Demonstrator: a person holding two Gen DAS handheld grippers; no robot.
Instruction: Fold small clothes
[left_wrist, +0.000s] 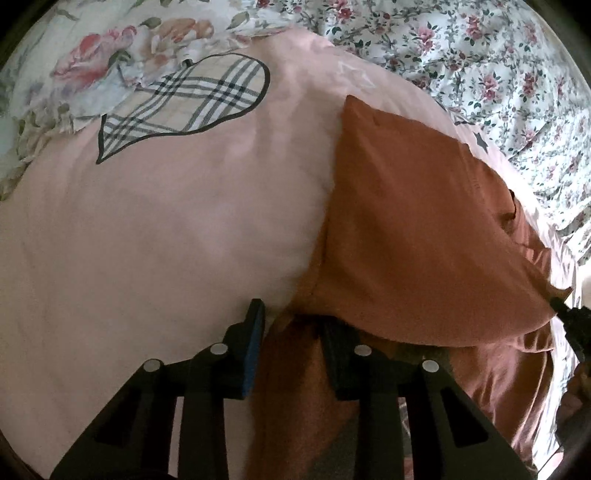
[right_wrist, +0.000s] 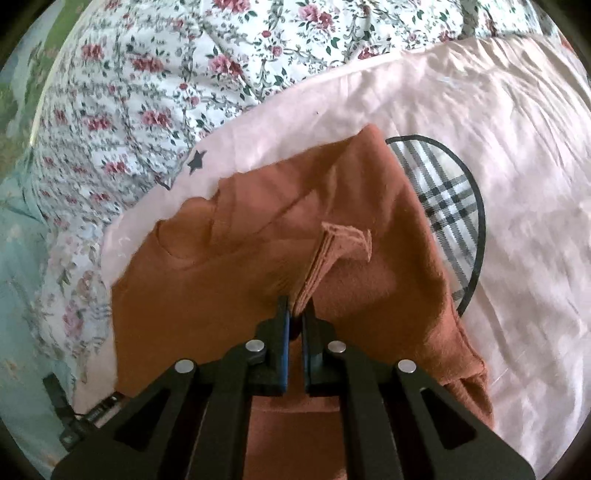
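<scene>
A rust-orange small garment (left_wrist: 406, 229) lies partly folded on a pink sheet (left_wrist: 166, 240) with a plaid heart print (left_wrist: 192, 99). My left gripper (left_wrist: 291, 325) has its jaws apart, with a fold of the orange cloth between them; its right finger is partly covered by the cloth. In the right wrist view the same garment (right_wrist: 229, 266) spreads under my right gripper (right_wrist: 295, 314), which is shut on a bunched hem of the orange cloth (right_wrist: 332, 247). The right gripper's tip also shows in the left wrist view (left_wrist: 569, 317).
A floral quilt (right_wrist: 166, 74) covers the bed beyond the pink sheet (right_wrist: 517, 184). A rose-print frilled pillow (left_wrist: 92, 66) lies at the far left. A black cable and device (right_wrist: 74, 417) rest at the sheet's edge.
</scene>
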